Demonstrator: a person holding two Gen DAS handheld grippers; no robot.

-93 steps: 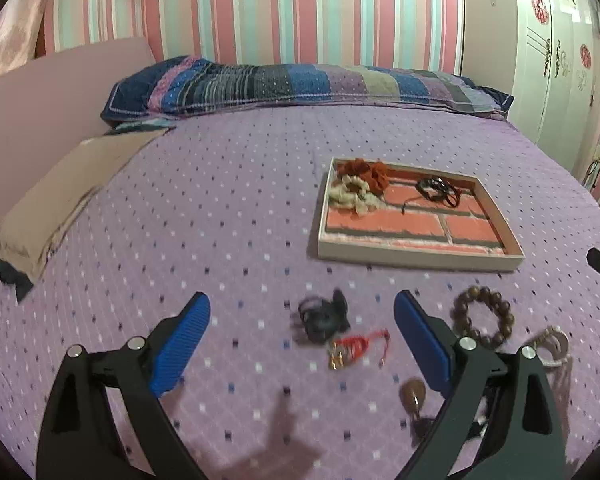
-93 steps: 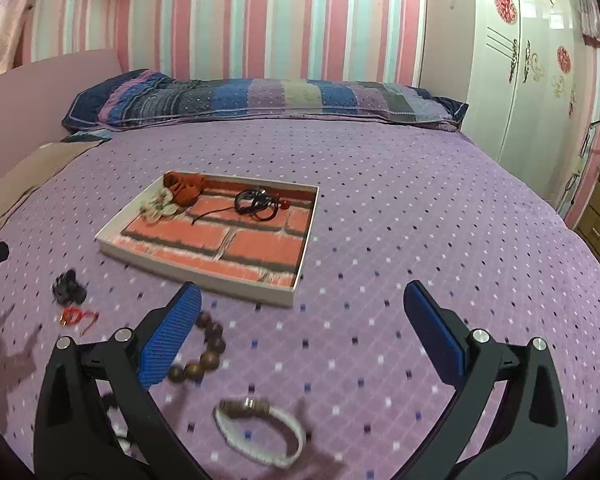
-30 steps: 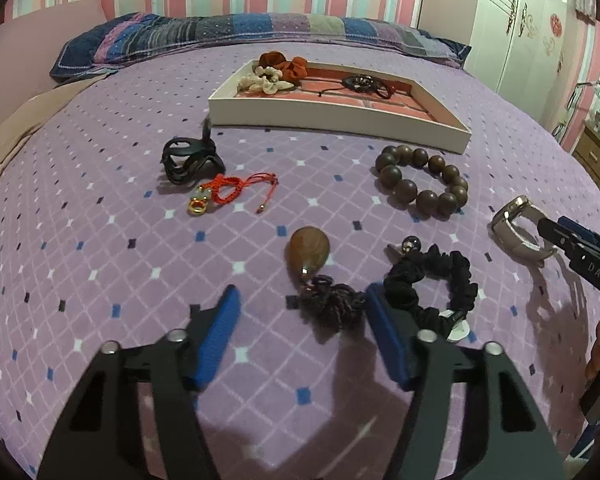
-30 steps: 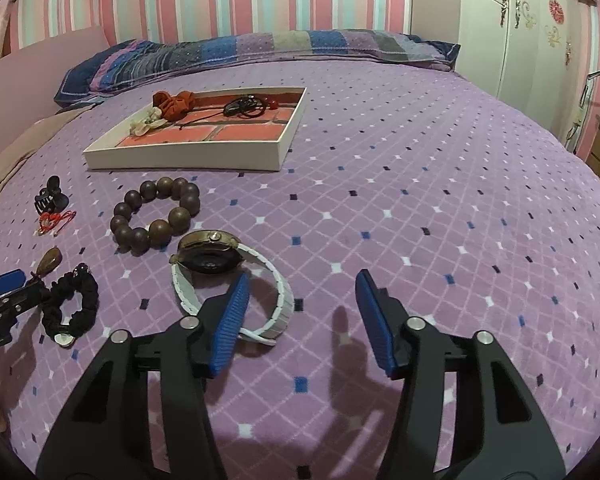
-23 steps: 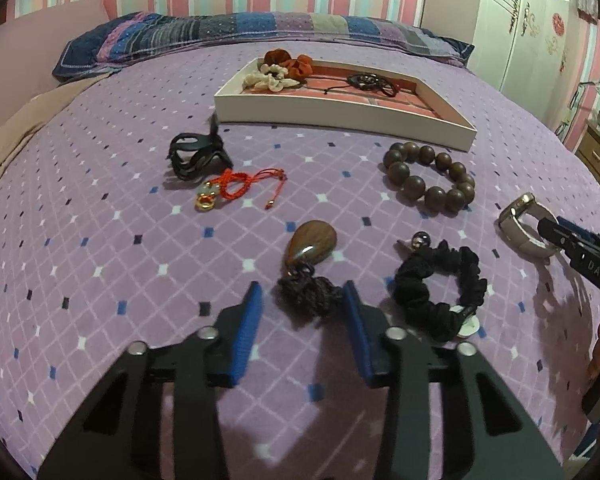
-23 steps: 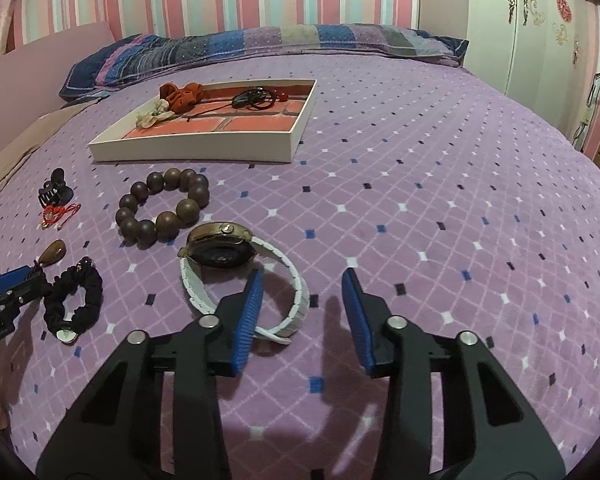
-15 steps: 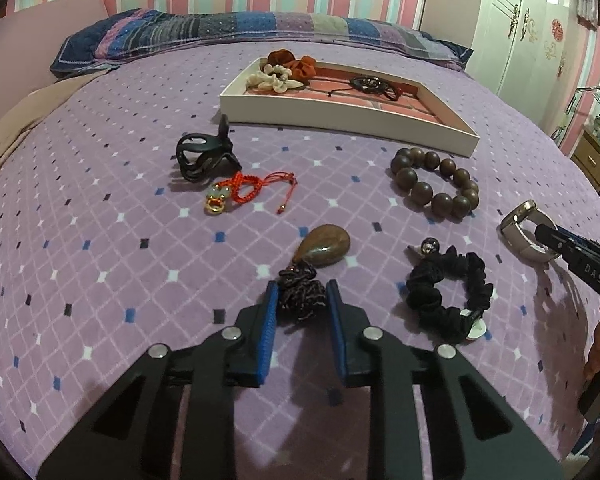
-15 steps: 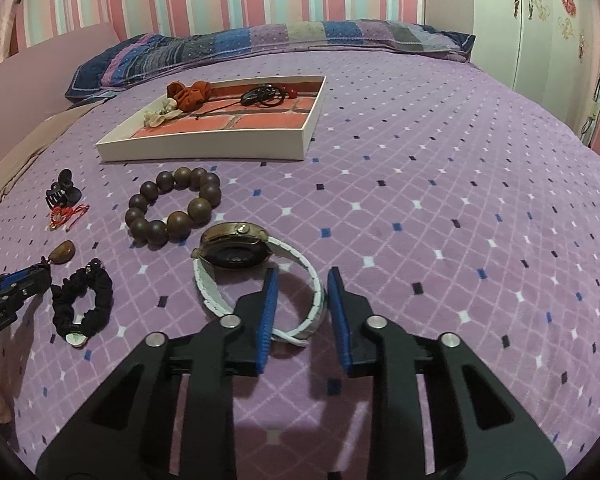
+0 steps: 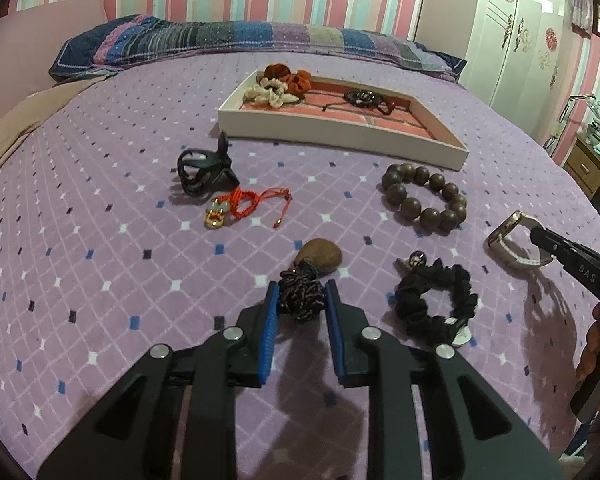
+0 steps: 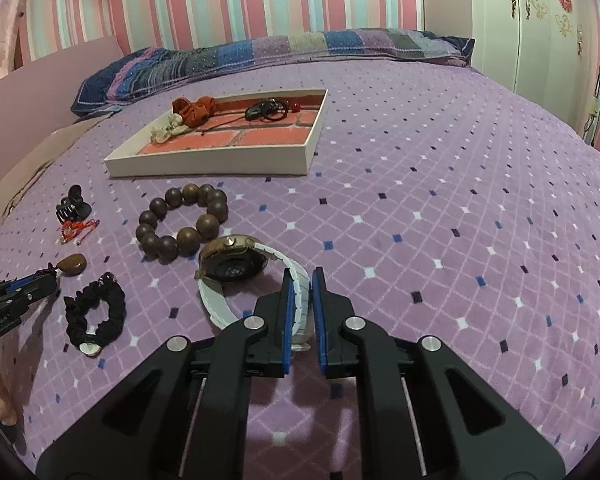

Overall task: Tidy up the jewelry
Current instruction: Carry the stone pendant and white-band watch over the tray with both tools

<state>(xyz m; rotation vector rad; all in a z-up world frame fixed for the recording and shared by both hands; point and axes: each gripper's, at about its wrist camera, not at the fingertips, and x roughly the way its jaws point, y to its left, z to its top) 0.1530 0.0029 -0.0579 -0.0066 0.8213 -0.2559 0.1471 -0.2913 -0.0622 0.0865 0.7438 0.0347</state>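
Note:
My left gripper [image 9: 300, 292] is shut on the dark braided cord [image 9: 300, 300] of a brown stone pendant [image 9: 320, 255] that lies on the purple bedspread. My right gripper [image 10: 300, 280] is shut on the white strap [image 10: 298, 280] of a gold-cased watch [image 10: 232, 264]; the watch also shows in the left wrist view [image 9: 516, 240]. The white tray [image 9: 340, 132] with a brick-pattern floor stands further back and holds flower scrunchies [image 9: 280, 84] and a black cord necklace [image 9: 360, 98].
On the bedspread lie a wooden bead bracelet [image 9: 424, 196], a black scrunchie [image 9: 436, 300], a black hair claw [image 9: 204, 168] and a red cord charm [image 9: 240, 208]. A striped pillow [image 9: 240, 36] lies at the head of the bed. A white wardrobe [image 9: 516, 32] stands to the right.
Both grippers came down and forward from above the bed. The left jaws closed onto the pendant's cord; the right jaws closed onto the watch strap.

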